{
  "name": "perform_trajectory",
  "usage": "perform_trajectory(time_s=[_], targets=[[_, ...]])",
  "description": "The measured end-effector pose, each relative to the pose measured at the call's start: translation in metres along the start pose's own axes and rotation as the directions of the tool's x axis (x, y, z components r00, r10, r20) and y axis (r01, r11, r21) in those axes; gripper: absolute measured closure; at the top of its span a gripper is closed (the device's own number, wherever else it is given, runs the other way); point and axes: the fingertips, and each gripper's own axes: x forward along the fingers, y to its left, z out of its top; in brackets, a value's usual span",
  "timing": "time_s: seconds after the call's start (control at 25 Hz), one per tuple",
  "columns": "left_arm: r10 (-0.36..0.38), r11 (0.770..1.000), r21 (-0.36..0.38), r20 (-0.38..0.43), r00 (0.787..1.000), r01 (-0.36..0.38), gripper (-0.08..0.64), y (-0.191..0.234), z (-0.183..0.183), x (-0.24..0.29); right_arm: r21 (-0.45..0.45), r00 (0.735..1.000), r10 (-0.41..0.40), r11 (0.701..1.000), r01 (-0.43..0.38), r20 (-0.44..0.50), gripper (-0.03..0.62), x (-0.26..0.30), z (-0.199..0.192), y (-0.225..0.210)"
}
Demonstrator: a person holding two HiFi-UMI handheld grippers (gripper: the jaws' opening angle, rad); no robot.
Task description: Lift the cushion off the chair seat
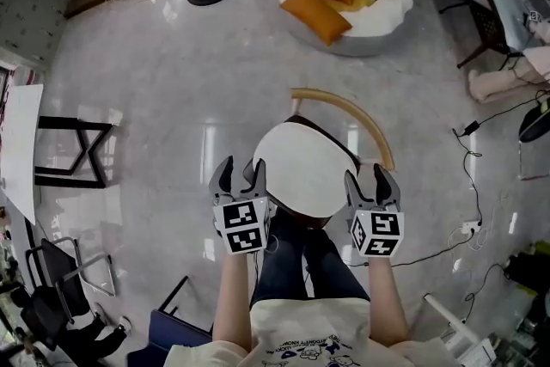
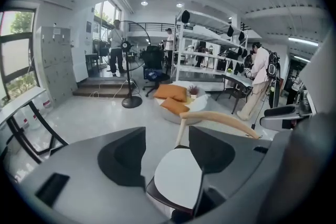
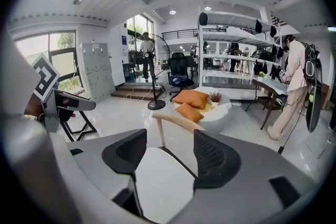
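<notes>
Both tools are wide open and hold nothing. The left gripper [image 1: 241, 178] hangs at the left front edge of the chair [image 1: 354, 120], jaws well apart, with the white seat cushion [image 1: 302, 168] showing through the gap. The right gripper [image 1: 368, 183] is at the chair's right front edge, jaws equally spread and the cushion again between them. From above, each gripper's inner jaw overlaps the cushion's rim, but no view shows whether they touch.

The cushion lies flat on the chair's dark seat [image 1: 301, 222], face up, in front of the curved wooden backrest. It is nearly round, so no long axis can be read. The person's legs [image 1: 296, 258] cover the seat's front, and the chair's legs are hidden beneath it.
</notes>
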Motion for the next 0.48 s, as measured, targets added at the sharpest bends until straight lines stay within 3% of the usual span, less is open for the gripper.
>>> perform_trajectory(time_s=[0.48], targets=[[-0.055,0.998,0.026,-0.192,0.980,0.061,0.293,0.016,-0.089,0.117,0.034,0.973,-0.052,0.998,0.062,-0.224,0.298,0.078,-0.122,-0.021]])
